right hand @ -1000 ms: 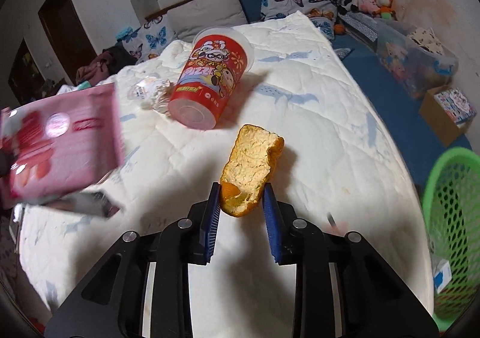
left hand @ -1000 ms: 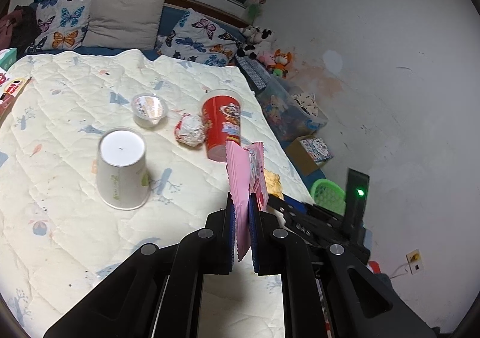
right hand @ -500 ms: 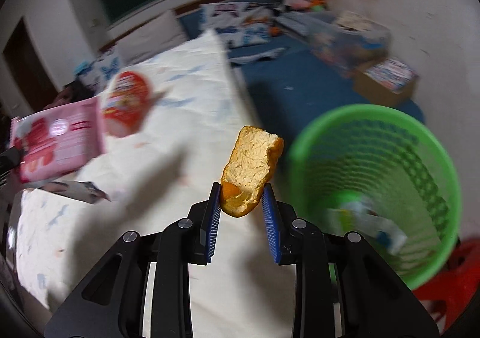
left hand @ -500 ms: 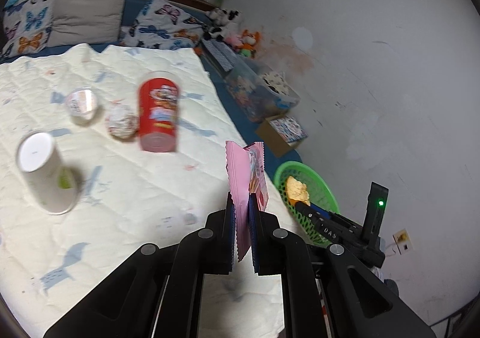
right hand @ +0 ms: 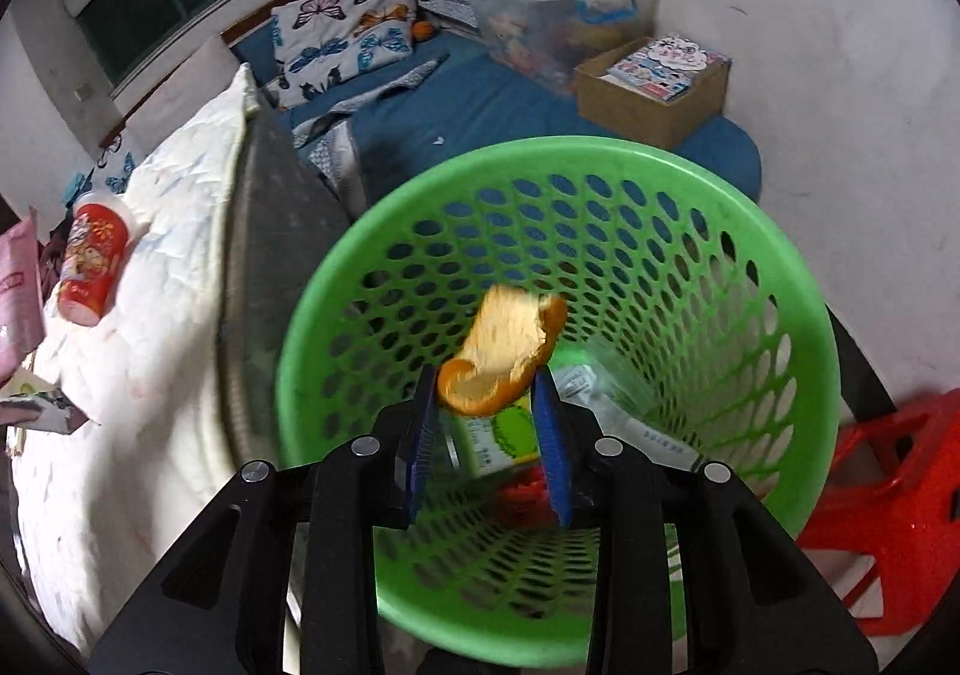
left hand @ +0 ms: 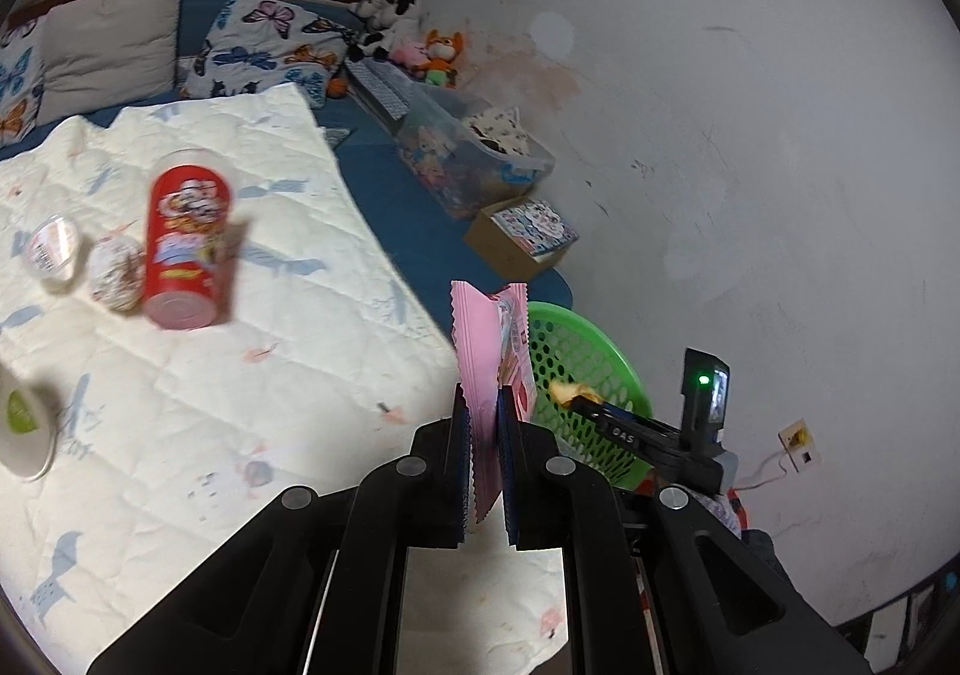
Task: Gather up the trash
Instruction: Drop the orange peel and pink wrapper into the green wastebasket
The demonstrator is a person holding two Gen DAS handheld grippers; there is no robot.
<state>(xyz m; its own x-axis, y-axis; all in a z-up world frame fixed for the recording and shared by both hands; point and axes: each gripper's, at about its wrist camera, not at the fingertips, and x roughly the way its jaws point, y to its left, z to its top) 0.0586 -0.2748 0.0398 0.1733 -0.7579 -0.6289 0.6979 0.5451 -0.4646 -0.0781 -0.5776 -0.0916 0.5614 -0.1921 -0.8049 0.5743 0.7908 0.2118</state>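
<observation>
Right under the right gripper [right hand: 489, 423] sat the green bin [right hand: 774, 267], with some wrappers already at its bottom. The jaws had just been opening, and the bread [right hand: 507, 351] was between the finger tips, tipped over and slipping loose. It looked let go, or very nearly. To do this drop well, the fingers should open a bit more and stay over the middle of the bin, so the bread falls inside and not on the rim.

The left gripper [left hand: 486, 417] was clenched tight on a pink wrapper [left hand: 483, 345], which stood up between its fingers. The bin [left hand: 600, 357] was just past those fingers, to their right. The wrapper should go in next, once that hand is above the bin. Far off to the left, a red cup [left hand: 186, 243] and other trash lay on the bed [left hand: 252, 393].
</observation>
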